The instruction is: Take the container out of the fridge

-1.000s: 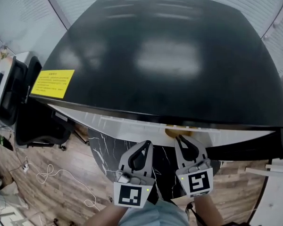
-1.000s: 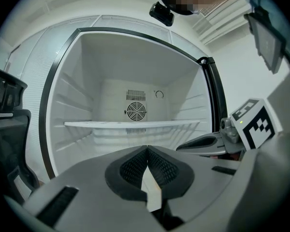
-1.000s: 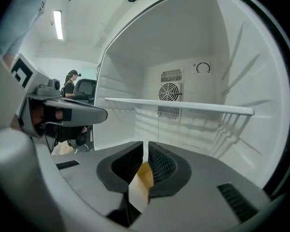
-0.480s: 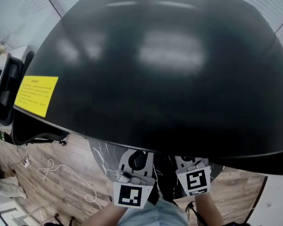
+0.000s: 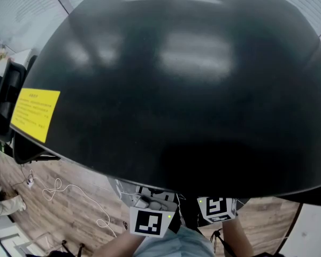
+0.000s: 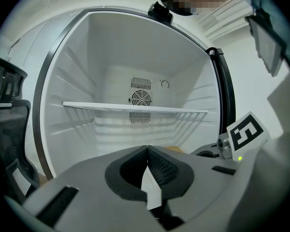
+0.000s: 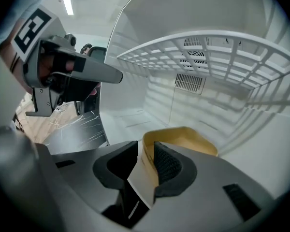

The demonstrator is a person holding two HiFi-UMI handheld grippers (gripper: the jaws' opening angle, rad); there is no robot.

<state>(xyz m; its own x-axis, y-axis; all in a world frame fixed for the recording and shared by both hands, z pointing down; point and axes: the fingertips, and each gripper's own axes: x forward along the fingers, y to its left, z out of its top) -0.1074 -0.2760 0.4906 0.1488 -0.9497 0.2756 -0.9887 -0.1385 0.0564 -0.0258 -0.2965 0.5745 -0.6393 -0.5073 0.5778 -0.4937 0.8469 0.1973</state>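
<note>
The fridge's black top point(image 5: 176, 79) fills the head view and hides both grippers' jaws; only their marker cubes show at the bottom. A tan, open-topped container point(image 7: 183, 138) sits on the white fridge floor under the wire shelf point(image 7: 222, 47). My right gripper point(image 7: 146, 146) stands open with the container's near wall between its jaws; a gap shows at the left pad. My left gripper point(image 6: 147, 150) is shut on nothing, held in front of the open fridge point(image 6: 87, 81), left of the right one. A sliver of the container point(image 6: 176, 150) shows past its jaws.
A yellow label point(image 5: 35, 114) lies on the fridge top at the left. A black office chair point(image 5: 10, 100) stands beside the fridge. Below are a wooden floor with a white cable point(image 5: 59, 189) and a black marbled surface point(image 7: 72, 129). A fan vent point(image 6: 141, 98) is on the fridge's back wall.
In the head view the fridge top has spread downward and now covers both grippers' jaws, the fridge's white front edge and the tan container that showed a second ago.
</note>
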